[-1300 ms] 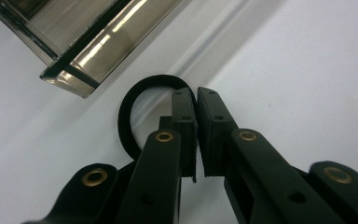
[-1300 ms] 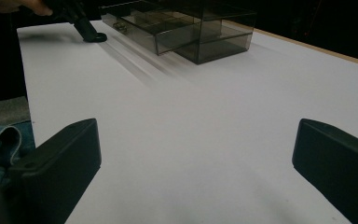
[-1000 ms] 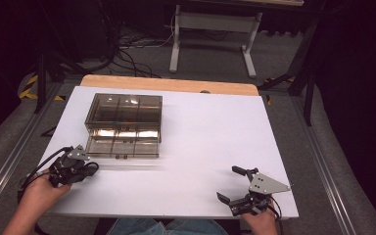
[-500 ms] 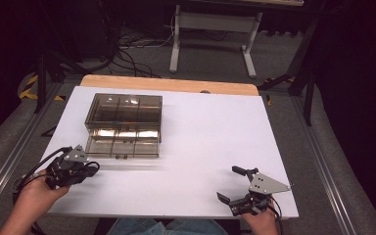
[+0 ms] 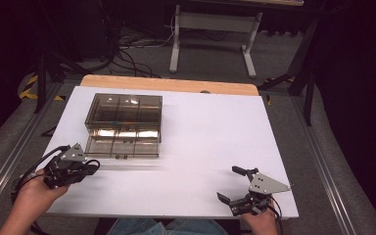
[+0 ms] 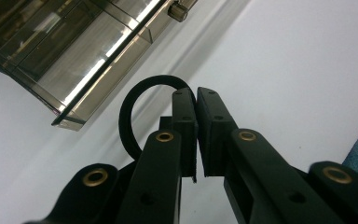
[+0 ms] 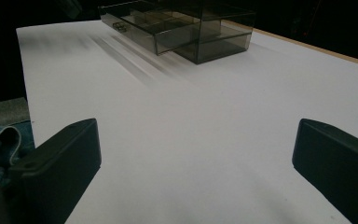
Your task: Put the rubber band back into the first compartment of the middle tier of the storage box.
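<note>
**A:** What have I got in the left tool (image 6: 196,135)?

**B:** From here I read it as clenched on a black rubber ring (image 6: 129,109); in the left gripper view the band loops out from between the pads (image 6: 184,122), which sit nearly together; I'd say it is pinched by one edge, though the contact itself is hidden between the pads, so I hedge on how deep the bite is.

**A:** And where is that against the organiser?

**B:** The smoky drawer organiser (image 5: 124,124) is my landmark; its lower drawer (image 5: 122,147) stands pulled out toward me; the left tool (image 5: 82,168) hovers just off the front left corner of that drawer, apart from it, above the white surface (image 5: 200,137); the ring rides with it.

**A:** The right tool?

**B:** Released, jaws spread wide with nothing between them; the right tool (image 5: 235,185) waits well to the right of the organiser, near the front edge of the surface.

**A:** So which step am I in?

**B:** I judge it the carry: ring picked up, not yet placed; next I'd swing the left tool over one open compartment of the drawer, lower the ring inside its walls, then release; the divider walls are close, so I'd centre it first.
</note>
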Tool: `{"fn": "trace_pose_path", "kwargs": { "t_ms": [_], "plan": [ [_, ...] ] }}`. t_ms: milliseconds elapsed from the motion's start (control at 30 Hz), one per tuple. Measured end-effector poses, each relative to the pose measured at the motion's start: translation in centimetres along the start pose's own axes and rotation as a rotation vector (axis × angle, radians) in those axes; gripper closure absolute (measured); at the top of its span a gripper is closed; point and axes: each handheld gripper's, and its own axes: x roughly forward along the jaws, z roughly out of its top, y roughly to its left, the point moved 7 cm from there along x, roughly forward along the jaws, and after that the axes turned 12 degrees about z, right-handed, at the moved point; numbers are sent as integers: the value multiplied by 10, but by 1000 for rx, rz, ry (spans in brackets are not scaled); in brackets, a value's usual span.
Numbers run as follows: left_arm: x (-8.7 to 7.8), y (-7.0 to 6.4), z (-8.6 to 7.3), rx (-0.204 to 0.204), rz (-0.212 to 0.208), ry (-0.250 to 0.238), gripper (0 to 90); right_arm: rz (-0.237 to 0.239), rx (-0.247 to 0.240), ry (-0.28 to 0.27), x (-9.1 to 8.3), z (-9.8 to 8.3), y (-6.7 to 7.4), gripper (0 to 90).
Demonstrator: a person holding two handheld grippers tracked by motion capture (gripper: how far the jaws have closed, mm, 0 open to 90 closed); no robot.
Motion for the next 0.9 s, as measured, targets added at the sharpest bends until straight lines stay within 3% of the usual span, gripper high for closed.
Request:
{"fn": "trace_pose_path", "kwargs": {
  "t_ms": [700, 900],
  "plan": [
    [-4, 3, 4, -17, 2, -26, 861, -1, -6, 1, 0, 0, 0, 16],
    [-7, 5, 12, -13, 8, -45, 861, -1, -7, 5, 1, 0, 0, 16]
  ]
}}
